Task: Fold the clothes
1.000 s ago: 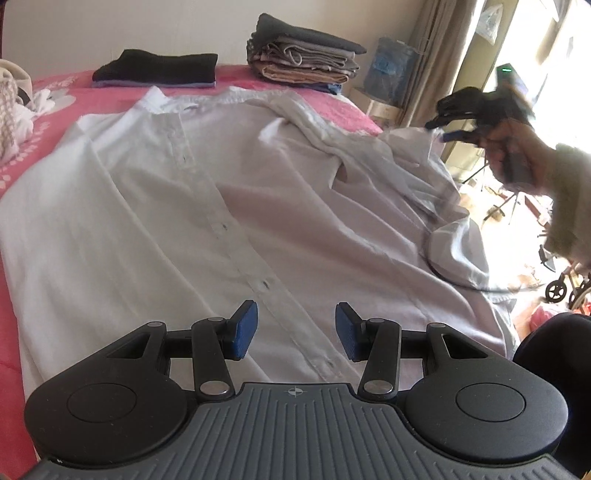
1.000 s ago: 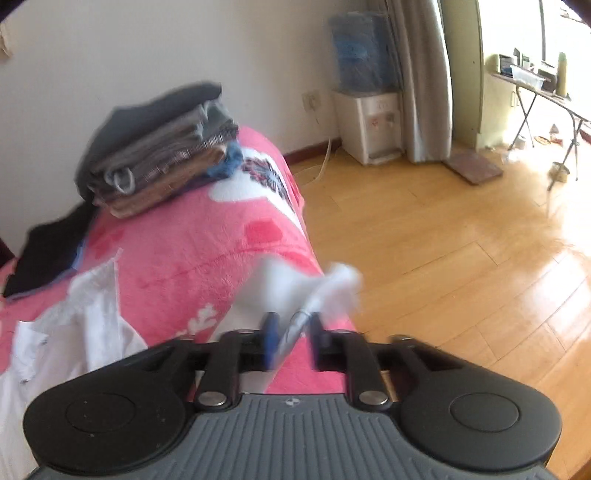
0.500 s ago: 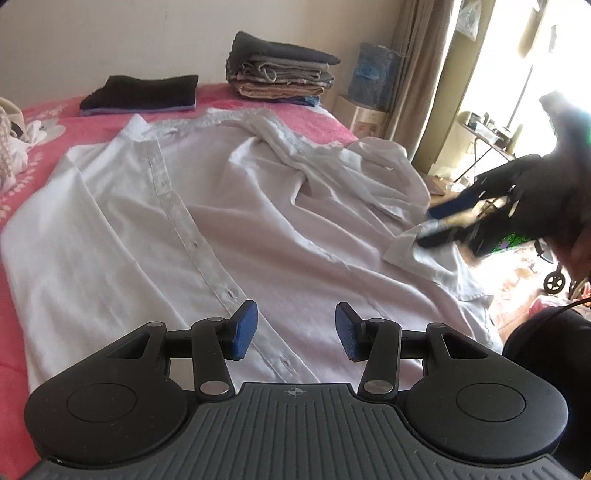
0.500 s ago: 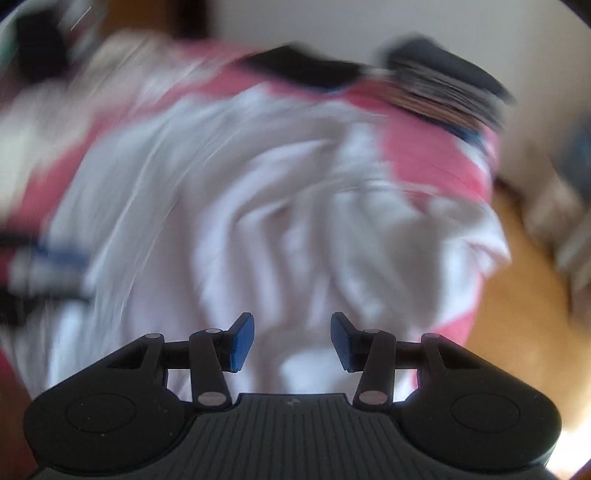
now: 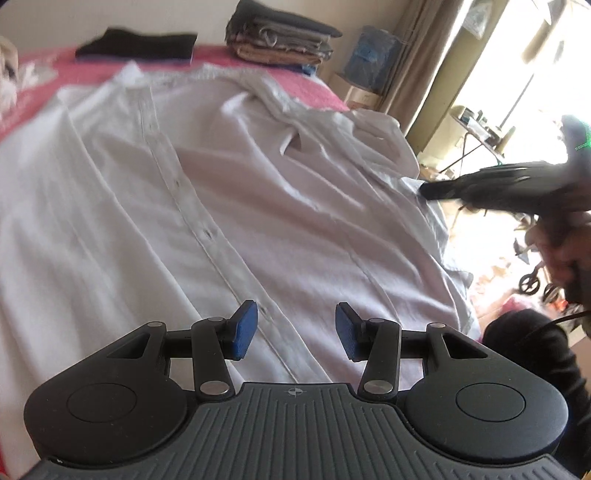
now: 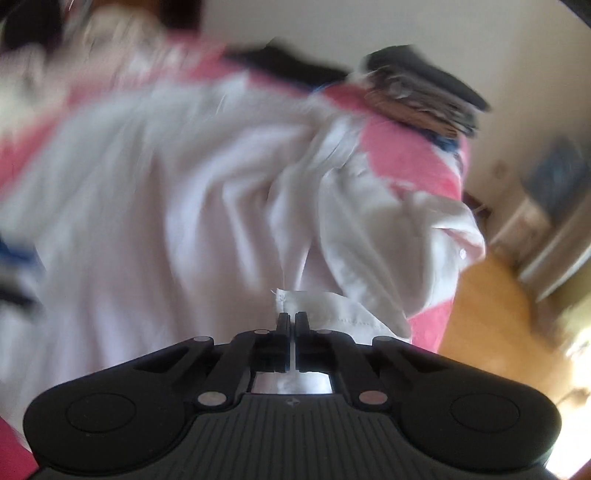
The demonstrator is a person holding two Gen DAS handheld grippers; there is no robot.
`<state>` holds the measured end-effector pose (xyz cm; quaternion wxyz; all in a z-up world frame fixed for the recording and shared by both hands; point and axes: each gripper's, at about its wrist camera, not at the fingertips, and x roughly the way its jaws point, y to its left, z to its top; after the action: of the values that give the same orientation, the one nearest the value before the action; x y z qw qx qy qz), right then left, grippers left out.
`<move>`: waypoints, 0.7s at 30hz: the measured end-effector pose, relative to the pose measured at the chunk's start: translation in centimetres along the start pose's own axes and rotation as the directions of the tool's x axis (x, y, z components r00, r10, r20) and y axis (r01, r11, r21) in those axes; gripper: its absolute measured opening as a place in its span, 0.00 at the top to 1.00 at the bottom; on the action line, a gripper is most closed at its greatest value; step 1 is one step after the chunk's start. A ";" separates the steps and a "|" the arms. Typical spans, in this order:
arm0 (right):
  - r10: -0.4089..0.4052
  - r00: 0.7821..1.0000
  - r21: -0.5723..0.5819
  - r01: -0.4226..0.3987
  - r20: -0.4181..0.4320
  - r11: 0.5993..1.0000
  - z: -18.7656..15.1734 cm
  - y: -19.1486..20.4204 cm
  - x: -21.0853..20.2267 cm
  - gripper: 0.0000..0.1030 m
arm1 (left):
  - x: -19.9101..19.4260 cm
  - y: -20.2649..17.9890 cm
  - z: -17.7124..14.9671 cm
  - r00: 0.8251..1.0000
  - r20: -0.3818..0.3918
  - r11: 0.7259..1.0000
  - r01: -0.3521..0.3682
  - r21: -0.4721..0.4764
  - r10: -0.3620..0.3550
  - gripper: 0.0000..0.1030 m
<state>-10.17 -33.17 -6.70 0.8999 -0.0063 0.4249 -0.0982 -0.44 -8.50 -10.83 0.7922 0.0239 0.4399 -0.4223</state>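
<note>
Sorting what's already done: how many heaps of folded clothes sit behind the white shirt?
2: a tall mixed stack at the bed's far right corner, and a low black pile left of it. More may lie out of frame.

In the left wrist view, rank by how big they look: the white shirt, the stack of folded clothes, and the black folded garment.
1. white shirt
2 and 3. stack of folded clothes and black folded garment: look alike in size, so no ranking.

Motion blur smears most of the right wrist view, so we cannot make out the shirt (image 6: pixel 155 206) or the stack (image 6: pixel 424 99) clearly. In the left wrist view, the hand (image 5: pixel 565 236) is blurred and cut off by the right edge, glare washing out the window (image 5: pixel 517 81).
</note>
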 end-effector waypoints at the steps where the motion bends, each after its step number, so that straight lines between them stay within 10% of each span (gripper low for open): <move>1: 0.061 0.997 0.074 -0.064 0.049 0.995 -0.1 -0.8 -1.4 0.99 | 0.2 0.3 -0.1 1.000 -0.006 1.000 0.011 -0.022 -0.011 0.55; 8: 0.378 0.891 0.327 -0.446 0.251 0.833 -1.8 -2.2 -5.9 0.99 | -1.6 1.9 -1.0 0.998 -0.008 0.991 0.058 -0.121 -0.059 0.55; 14: 0.123 0.989 0.046 -0.127 0.077 0.991 -2.3 2.5 -3.1 0.91 | -2.1 2.0 -1.3 0.998 -0.015 0.988 0.057 -0.146 -0.060 0.55; 21: -0.078 0.997 -0.242 0.083 0.030 0.967 -3.1 5.9 1.9 0.77 | -0.8 0.7 -1.4 0.997 -0.029 0.990 0.066 -0.122 -0.070 0.55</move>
<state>-10.35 -27.55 -10.65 0.8918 -0.1347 0.4240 -0.0817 -1.09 -6.98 -11.38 0.7699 -0.0321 0.4785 -0.4211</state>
